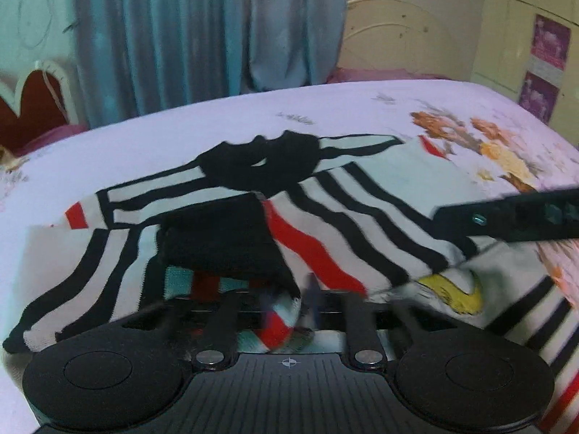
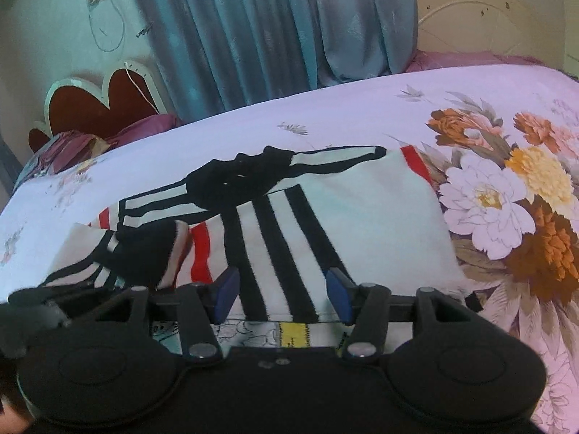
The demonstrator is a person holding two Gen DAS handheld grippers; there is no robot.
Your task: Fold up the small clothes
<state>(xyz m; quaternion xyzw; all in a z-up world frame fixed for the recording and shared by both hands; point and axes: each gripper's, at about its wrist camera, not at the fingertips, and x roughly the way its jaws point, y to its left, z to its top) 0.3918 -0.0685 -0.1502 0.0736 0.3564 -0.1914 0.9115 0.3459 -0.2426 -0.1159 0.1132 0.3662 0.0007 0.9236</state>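
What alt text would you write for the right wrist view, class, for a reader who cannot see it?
A striped garment in black, white and red lies partly folded on a floral bedsheet. The right gripper stands open over its near edge, blue pads apart. Blue curtains hang behind.

Small striped garment, white with bold black bands, a red stripe and a black collar patch at the far end, spread flat on the floral bed sheet, roughly mid-bed, well short of the far edge. Left part folded over onto itself, a dark fold bunched there; right part smooth and plain white, reaching the printed flowers. Near hem turned up, showing a yellow printed patch underneath.
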